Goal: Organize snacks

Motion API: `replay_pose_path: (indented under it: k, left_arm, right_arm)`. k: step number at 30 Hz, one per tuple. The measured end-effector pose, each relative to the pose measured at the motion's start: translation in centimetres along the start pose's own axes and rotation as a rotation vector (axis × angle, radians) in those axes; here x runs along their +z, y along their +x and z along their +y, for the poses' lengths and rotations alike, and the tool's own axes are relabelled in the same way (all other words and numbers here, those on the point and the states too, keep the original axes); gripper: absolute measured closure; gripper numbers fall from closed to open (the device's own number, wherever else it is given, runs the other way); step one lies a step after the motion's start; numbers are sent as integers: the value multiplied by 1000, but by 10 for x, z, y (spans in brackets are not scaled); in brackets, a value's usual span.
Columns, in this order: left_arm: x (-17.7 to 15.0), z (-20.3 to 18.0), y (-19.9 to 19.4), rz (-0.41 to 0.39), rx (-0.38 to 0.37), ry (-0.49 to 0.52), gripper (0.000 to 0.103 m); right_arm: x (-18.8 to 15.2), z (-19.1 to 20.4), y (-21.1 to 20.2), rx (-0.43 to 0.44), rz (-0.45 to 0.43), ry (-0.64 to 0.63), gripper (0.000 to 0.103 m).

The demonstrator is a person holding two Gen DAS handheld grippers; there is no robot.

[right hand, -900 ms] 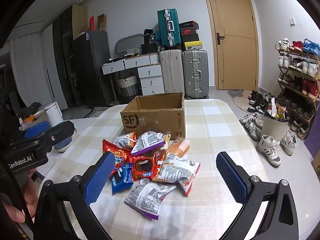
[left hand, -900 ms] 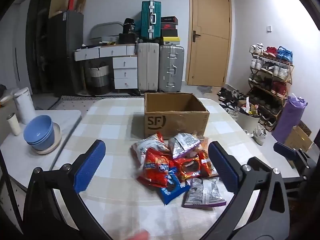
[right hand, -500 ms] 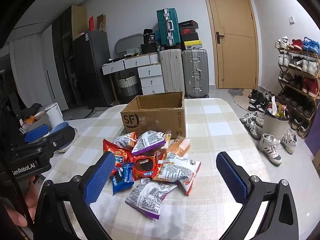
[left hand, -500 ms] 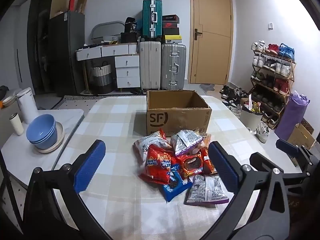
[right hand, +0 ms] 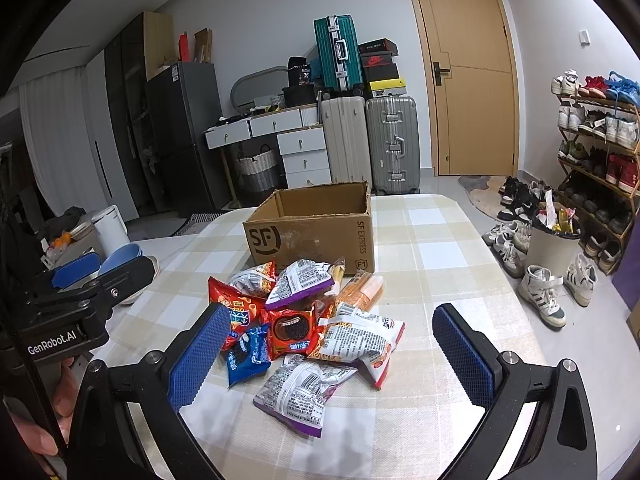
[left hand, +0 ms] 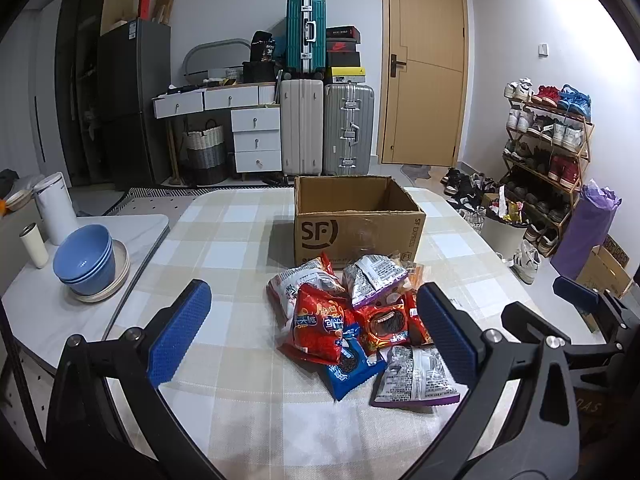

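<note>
Both my left hand-held gripper (left hand: 310, 334) and right hand-held gripper (right hand: 330, 354) gape wide, empty. The snack packets (right hand: 304, 324) lie heaped on the counter (right hand: 432, 252) before the cardboard box (right hand: 316, 228). They look light, crinkly, slippery; I'd pinch a sealed edge.

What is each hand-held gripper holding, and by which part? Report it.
Nothing. The left hand-held gripper and the right hand-held gripper both stand wide open above the snack pile; no pad touches a packet.
</note>
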State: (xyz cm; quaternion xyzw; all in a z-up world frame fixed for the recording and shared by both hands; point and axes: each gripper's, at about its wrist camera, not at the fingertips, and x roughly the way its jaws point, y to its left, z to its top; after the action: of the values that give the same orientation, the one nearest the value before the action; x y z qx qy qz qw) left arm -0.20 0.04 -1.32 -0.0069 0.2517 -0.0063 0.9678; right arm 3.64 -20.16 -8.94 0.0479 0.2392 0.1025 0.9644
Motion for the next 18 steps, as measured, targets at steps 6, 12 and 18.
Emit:
replay_pose_path:
  k: [6, 12, 18]
  left_arm:
    - [0, 0, -1, 4, -6, 1, 0]
    - [-3, 0, 1, 6, -6, -1, 0]
    - [-4, 0, 1, 6, -4, 1, 0]
  right_arm:
    - [0, 1, 0, 0, 0, 1, 0]
    - [-1, 1, 0, 3, 1, 2, 0]
    - [0, 0, 0, 3, 1, 3, 0]
